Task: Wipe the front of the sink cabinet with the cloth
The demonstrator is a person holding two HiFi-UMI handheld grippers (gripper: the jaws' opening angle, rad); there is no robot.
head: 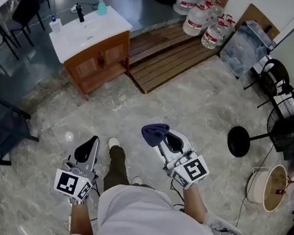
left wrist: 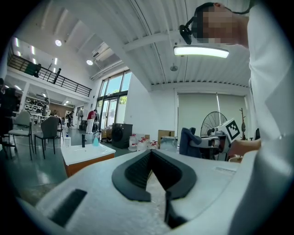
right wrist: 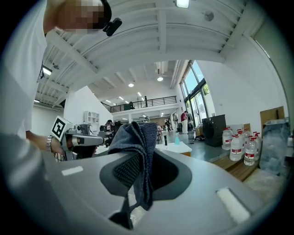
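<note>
Cloth (right wrist: 138,137) hangs pinched between the clamped jaws of the right gripper (right wrist: 138,170); the left gripper (left wrist: 153,167) is closed on nothing. Wiping has not begun: the sink cabinet (head: 100,58) stands well apart across bare floor (head: 189,108). Next comes walking up to its wooden doors, minding the pallet (head: 171,58) just beside it

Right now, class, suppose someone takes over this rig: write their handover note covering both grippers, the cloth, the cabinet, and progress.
Left gripper: jaws together, holding nothing.
Right gripper: shut on the dark blue fabric cloth, which drapes over its jaws.
Wooden sink cabinet with white basin top: ahead, slightly left, some way off; neither gripper is near it.
Done: cloth is gripped.
Left: walk up and wipe the cabinet's front.
</note>
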